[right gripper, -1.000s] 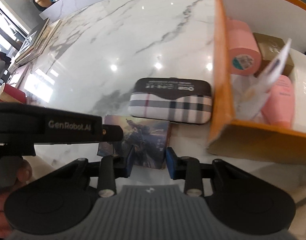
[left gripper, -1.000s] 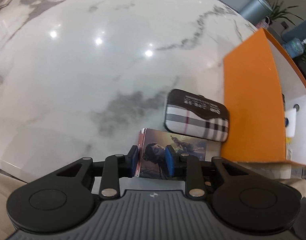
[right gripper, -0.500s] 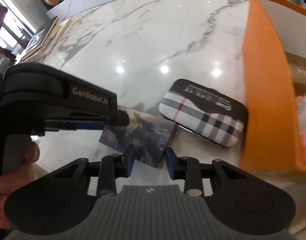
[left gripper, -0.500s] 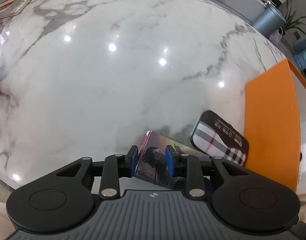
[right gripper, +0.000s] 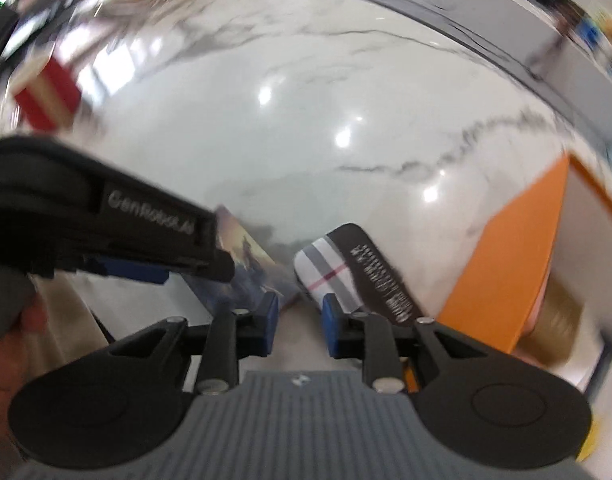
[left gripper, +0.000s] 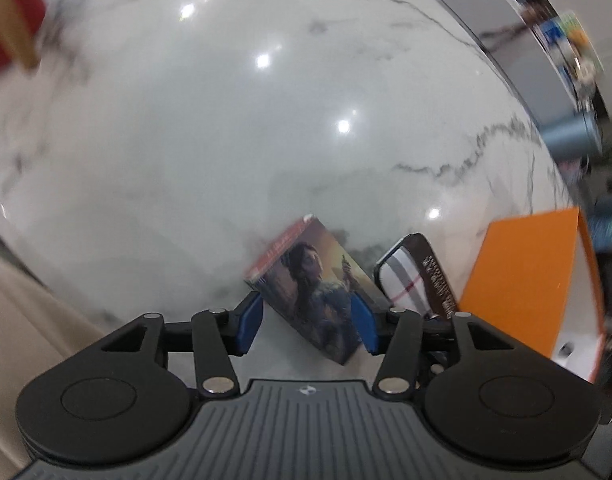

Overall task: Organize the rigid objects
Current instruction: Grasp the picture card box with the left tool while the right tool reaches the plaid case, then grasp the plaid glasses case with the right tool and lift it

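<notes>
One box (left gripper: 318,284) has turned beside one case (left gripper: 420,276); left tongs (left gripper: 306,324) opening round it, right tongs (right gripper: 299,322) closing empty.

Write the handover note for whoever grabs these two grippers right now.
Left gripper: jaws opening, the picture box between them, pads not clearly pressing.
Right gripper: jaws closing, nothing between them.
Picture box and plaid case lie on the marble table, beside the orange box.
Done: orange box already holds some items, blurred here.
Left: picture box and plaid case, probably into the orange box.
</notes>
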`<state>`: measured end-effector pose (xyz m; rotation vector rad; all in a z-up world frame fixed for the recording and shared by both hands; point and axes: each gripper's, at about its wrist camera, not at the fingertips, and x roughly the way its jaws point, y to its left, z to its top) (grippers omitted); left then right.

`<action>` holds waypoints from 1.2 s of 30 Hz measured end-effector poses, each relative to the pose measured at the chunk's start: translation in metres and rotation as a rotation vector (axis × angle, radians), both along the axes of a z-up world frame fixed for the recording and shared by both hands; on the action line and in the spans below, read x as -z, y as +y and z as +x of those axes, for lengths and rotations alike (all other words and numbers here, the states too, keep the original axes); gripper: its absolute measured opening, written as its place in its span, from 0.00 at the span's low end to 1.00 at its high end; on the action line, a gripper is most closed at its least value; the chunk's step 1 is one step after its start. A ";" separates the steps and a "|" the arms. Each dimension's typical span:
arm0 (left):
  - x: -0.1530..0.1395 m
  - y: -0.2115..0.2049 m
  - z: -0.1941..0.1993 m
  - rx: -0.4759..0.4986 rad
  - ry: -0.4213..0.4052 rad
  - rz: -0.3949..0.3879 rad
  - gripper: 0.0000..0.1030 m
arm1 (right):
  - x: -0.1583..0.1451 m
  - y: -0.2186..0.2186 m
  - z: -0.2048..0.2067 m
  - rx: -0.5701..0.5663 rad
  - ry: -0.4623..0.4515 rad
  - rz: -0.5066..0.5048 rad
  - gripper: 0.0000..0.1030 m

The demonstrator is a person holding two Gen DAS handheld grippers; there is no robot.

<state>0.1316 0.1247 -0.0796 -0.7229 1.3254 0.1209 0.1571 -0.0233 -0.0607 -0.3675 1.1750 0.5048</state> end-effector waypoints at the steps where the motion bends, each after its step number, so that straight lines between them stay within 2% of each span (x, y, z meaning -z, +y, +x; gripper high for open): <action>1: 0.002 -0.001 0.000 -0.018 0.005 -0.014 0.63 | 0.000 0.001 0.002 -0.047 0.000 -0.031 0.25; 3: 0.004 -0.004 0.001 -0.036 0.005 -0.029 0.65 | 0.003 0.002 0.003 -0.129 -0.008 -0.080 0.25; 5: 0.005 -0.008 0.003 -0.040 0.014 -0.003 0.65 | 0.007 0.004 0.004 -0.180 -0.024 -0.135 0.25; 7: 0.005 -0.010 0.005 -0.044 0.007 0.007 0.65 | 0.011 0.007 0.005 -0.208 -0.021 -0.149 0.24; 14: 0.011 -0.012 0.017 0.011 0.014 0.032 0.65 | 0.021 0.022 0.007 -0.227 0.038 -0.095 0.18; 19: 0.015 -0.019 0.026 0.071 0.006 0.066 0.67 | 0.020 0.026 0.013 -0.214 0.080 -0.029 0.18; 23: 0.013 -0.024 0.032 0.134 -0.017 0.101 0.70 | 0.020 0.027 0.018 -0.204 0.082 -0.023 0.17; 25: 0.012 -0.026 0.037 0.170 -0.023 0.111 0.71 | 0.019 0.025 0.019 -0.213 0.073 -0.049 0.18; 33: 0.013 -0.035 0.048 0.211 -0.037 0.131 0.76 | 0.015 0.006 0.032 -0.222 0.061 -0.176 0.19; 36: 0.012 -0.040 0.051 0.226 -0.055 0.158 0.77 | 0.017 0.002 0.035 -0.270 0.073 -0.211 0.27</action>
